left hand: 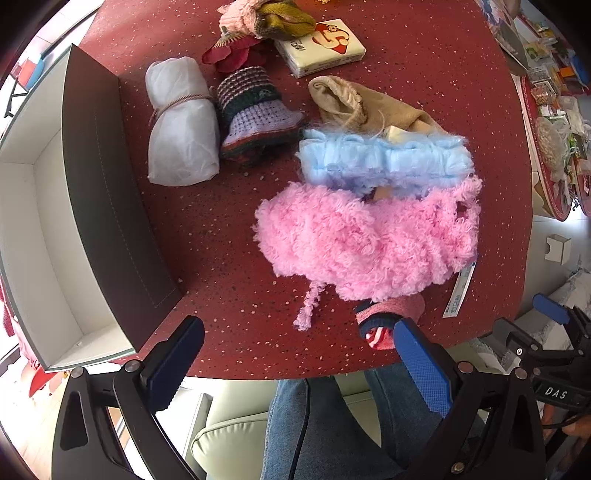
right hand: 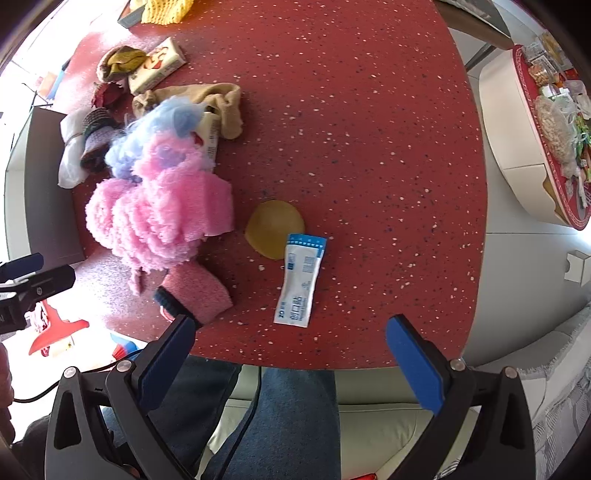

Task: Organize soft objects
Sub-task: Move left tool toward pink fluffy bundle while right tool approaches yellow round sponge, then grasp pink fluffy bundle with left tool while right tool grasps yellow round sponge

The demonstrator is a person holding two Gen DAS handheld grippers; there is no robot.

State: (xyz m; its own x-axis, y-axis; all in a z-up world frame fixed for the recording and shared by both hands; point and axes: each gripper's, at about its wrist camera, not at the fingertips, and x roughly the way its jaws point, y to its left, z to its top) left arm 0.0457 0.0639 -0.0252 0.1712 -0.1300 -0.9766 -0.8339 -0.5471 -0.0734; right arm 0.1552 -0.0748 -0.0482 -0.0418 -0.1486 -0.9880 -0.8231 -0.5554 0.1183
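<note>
A fluffy pink yarn bundle [left hand: 369,240] lies mid-table with a fluffy blue one [left hand: 384,158] behind it; both show in the right wrist view, pink [right hand: 162,218] and blue [right hand: 147,136]. A pink sock [left hand: 384,317] lies at the near edge, also in the right wrist view [right hand: 199,291]. Behind are a beige sock [left hand: 354,103], a knitted purple hat [left hand: 258,114] and a white wrapped roll [left hand: 181,125]. An open box [left hand: 55,236] stands at the left. My left gripper [left hand: 295,354] is open and empty over the near edge. My right gripper [right hand: 291,350] is open and empty.
A tissue pack [left hand: 321,44], a red flower [left hand: 229,55] and pink and olive knitwear [left hand: 266,18] lie at the back. A white and blue sachet [right hand: 301,280] and a yellow round pad [right hand: 273,227] lie near the right gripper. A cluttered round table [right hand: 554,129] stands to the right.
</note>
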